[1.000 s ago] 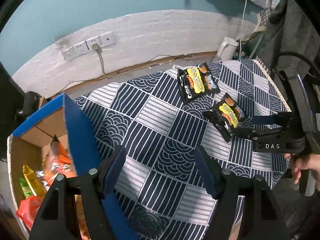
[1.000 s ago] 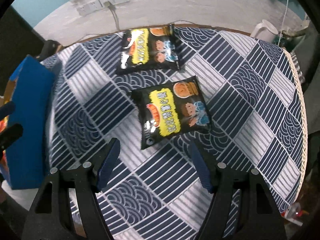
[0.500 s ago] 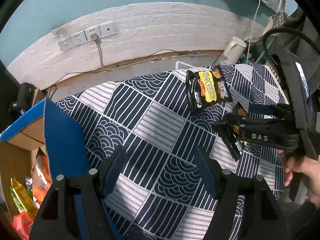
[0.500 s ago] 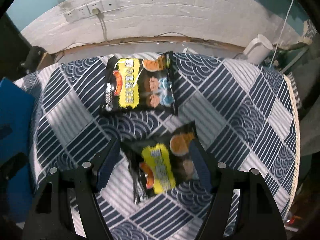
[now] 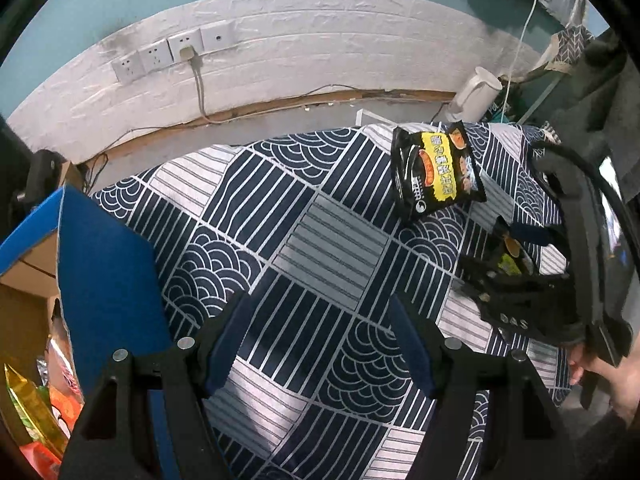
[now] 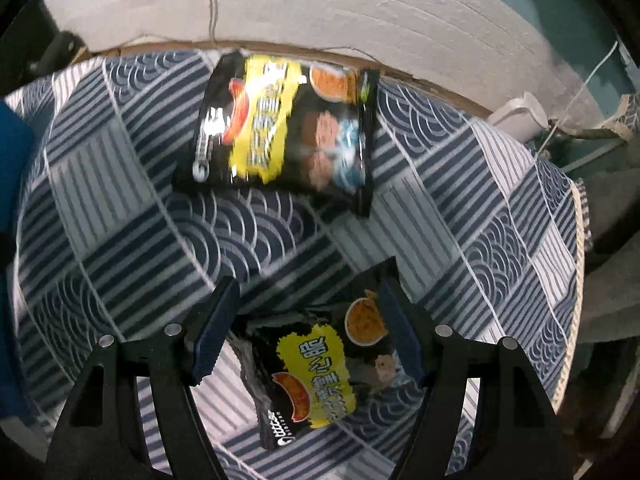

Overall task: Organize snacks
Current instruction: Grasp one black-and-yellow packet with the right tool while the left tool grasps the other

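Two black-and-yellow snack bags lie on the patterned tablecloth. The near bag [image 6: 320,368] lies between the open fingers of my right gripper [image 6: 308,320], which straddles it without closing. The far bag [image 6: 280,128] lies near the table's back edge; it also shows in the left wrist view [image 5: 436,172]. My left gripper [image 5: 320,336] is open and empty above the table's middle. The right gripper [image 5: 516,272] shows in the left wrist view, lowered over the near bag [image 5: 508,260].
A blue cardboard box [image 5: 100,272] with several snack packets inside stands at the table's left. A white kettle [image 5: 476,92] stands behind the table at the right. Wall sockets [image 5: 172,52] with a cable are on the white wall.
My right gripper has moved forward and down until the near bag lies between its fingers. My left gripper has swung right, away from the box.
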`<state>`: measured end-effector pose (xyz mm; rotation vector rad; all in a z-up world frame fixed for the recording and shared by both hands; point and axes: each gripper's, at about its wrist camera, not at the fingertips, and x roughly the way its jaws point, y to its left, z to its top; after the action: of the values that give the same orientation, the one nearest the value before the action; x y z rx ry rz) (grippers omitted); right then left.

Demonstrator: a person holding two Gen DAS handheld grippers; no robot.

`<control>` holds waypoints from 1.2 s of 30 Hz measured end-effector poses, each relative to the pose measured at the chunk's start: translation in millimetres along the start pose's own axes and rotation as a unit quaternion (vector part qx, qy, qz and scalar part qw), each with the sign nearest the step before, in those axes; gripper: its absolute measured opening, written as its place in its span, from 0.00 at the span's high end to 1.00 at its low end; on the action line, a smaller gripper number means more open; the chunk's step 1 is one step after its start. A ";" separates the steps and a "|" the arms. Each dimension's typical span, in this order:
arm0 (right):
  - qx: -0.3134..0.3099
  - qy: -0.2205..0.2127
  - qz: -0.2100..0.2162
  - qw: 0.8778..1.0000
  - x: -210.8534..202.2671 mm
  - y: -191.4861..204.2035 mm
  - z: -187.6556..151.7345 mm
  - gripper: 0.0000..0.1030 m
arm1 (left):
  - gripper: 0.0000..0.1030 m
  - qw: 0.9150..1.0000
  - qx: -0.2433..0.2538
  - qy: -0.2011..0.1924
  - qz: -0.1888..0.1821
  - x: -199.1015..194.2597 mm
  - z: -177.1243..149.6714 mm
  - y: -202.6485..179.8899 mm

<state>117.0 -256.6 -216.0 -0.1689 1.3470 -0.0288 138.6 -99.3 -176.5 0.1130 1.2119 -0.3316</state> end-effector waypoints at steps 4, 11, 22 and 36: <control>-0.016 0.010 -0.014 1.000 -8.6 -4.2 -26.4 0.31 | 0.30 1.000 0.008 -0.002 0.001 -3.7 -5.9 -2.5; -0.004 0.025 -0.024 0.999 -18.6 -28.2 -74.3 0.31 | 0.30 1.000 0.022 -0.005 0.004 -11.5 -12.5 -13.3; 0.129 -0.010 0.105 0.986 -30.5 -111.3 -90.4 0.30 | 0.28 0.998 0.052 -0.018 -0.010 -25.4 -14.6 -41.4; 0.081 0.019 0.100 0.992 1.3 -83.2 -72.1 0.30 | 0.24 0.997 0.078 -0.009 -0.022 -14.6 -15.0 -55.7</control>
<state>53.7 -346.6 -221.0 0.1041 1.3880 0.0267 103.4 -145.3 -163.2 0.2185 1.1708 -0.4656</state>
